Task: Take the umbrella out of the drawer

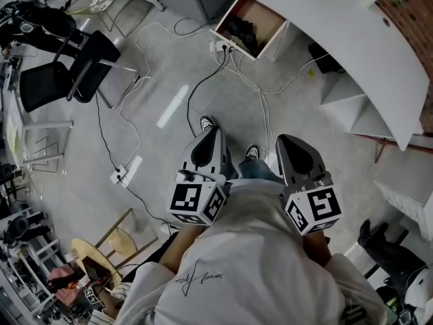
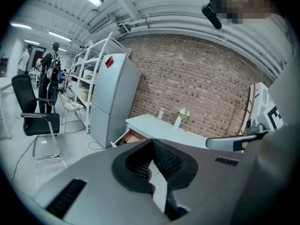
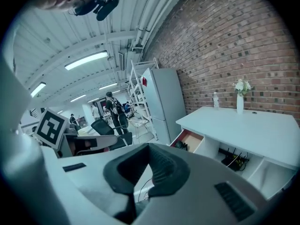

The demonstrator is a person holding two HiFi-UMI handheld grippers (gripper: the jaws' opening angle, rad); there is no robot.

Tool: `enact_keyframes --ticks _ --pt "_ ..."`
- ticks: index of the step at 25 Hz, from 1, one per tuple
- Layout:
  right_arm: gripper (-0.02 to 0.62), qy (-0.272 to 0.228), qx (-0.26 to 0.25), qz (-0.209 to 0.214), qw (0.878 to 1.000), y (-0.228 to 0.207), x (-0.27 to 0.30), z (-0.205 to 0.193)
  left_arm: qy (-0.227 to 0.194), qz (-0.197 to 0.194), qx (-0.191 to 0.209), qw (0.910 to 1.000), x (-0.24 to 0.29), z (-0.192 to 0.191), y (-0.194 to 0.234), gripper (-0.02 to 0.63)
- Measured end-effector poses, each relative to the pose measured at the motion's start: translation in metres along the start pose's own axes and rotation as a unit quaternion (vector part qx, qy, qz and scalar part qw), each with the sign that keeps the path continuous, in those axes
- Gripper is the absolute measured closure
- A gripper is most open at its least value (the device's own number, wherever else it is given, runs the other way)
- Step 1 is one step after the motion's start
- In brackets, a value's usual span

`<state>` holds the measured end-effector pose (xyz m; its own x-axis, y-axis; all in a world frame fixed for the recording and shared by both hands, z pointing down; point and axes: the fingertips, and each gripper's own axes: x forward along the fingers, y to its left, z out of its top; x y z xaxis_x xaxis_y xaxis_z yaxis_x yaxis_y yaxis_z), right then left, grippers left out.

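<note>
Now | left gripper (image 1: 214,130), right gripper (image 1: 281,139): jaws closed, empty | umbrella (image 1: 241,32) in open drawer (image 1: 269,17) | shirt script (image 1: 200,275) illegible

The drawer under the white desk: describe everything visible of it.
The drawer stands pulled open at the end of the white desk. Its outer walls look white, its inside brownish like wood. A dark bundle lies in it, too small to identify. White cables lie on the floor below its front. The left tool and the right tool are well short of it.
</note>
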<state>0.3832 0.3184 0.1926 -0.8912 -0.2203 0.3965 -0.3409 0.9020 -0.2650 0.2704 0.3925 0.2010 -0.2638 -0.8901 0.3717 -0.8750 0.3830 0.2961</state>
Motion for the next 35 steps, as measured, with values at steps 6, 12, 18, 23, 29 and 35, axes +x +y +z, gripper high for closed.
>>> enact_keyframes --ticks 6,12,18,23,29,35 --pt "0.584 0.006 -0.015 -0.003 1.0 0.006 0.034 0.021 -0.007 -0.008 -0.006 0.9999 0.019 0.025 0.024 0.588" --pt "0.584 0.015 -0.024 0.002 1.0 0.013 0.084 0.043 -0.001 -0.009 -0.006 0.9999 0.044 0.051 0.06 0.588" --pt "0.584 0.022 -0.028 0.0 0.999 0.03 0.138 0.065 0.007 -0.019 -0.002 0.9998 0.062 0.079 0.104 0.588" --pt "0.584 0.032 -0.045 -0.015 0.998 0.052 0.177 0.076 0.015 -0.035 -0.001 0.9993 0.073 0.098 0.146 0.588" --pt "0.584 0.031 -0.055 -0.064 0.996 0.066 0.217 0.093 0.021 -0.074 0.026 0.9967 0.085 0.12 0.184 0.588" --pt "0.586 0.027 -0.058 -0.115 0.991 0.068 0.239 0.106 0.027 -0.112 0.031 0.9929 0.097 0.133 0.21 0.588"
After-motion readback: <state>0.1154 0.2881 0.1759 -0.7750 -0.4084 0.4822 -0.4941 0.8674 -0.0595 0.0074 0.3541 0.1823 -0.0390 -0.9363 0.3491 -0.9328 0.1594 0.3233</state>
